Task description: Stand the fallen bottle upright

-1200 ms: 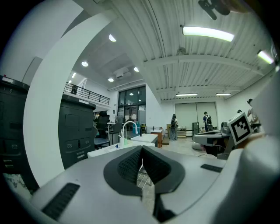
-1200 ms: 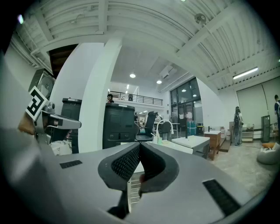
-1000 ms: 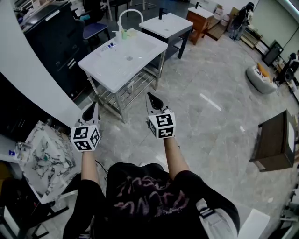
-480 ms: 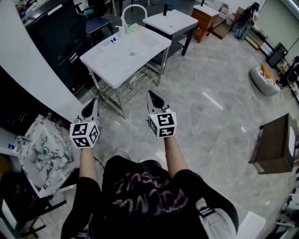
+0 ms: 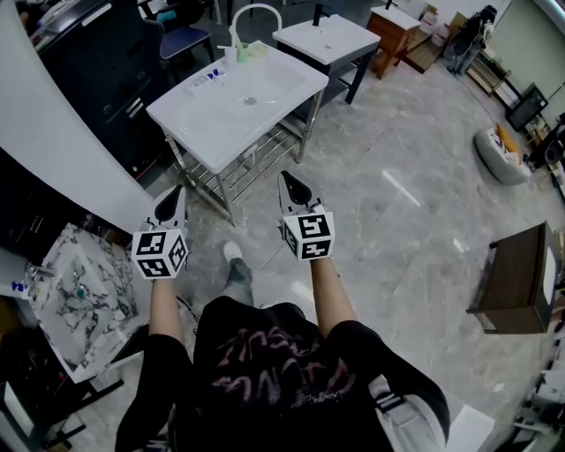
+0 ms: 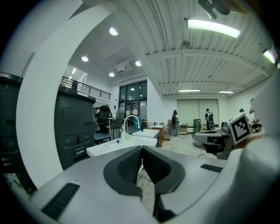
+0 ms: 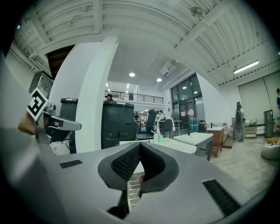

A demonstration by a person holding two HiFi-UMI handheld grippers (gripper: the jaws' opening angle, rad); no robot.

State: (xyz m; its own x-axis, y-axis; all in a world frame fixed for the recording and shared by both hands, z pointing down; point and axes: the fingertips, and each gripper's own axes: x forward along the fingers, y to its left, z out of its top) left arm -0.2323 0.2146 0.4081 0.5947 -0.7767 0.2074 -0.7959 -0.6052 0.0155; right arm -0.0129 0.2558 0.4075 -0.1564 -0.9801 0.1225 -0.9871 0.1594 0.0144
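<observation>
White sink table [image 5: 181,115] stood ahead of both tongs — well apart.
Left tongs [image 5: 176,196] and right tongs [image 5: 289,184] were closed, empty; the small bottle [image 5: 210,77] seemed light — best gripped mid-body.

Desk [image 5: 190,124] with sink ahead on floor; faucet [image 5: 256,12] at its far edge, cup [image 5: 236,55] just beside faucet. Second desk [image 5: 340,35] behind, to right. Wooden cabinet [image 5: 388,40] beyond it. Dark cabinet [image 5: 97,71] left of desk. Low table [image 5: 516,282] far right.
</observation>
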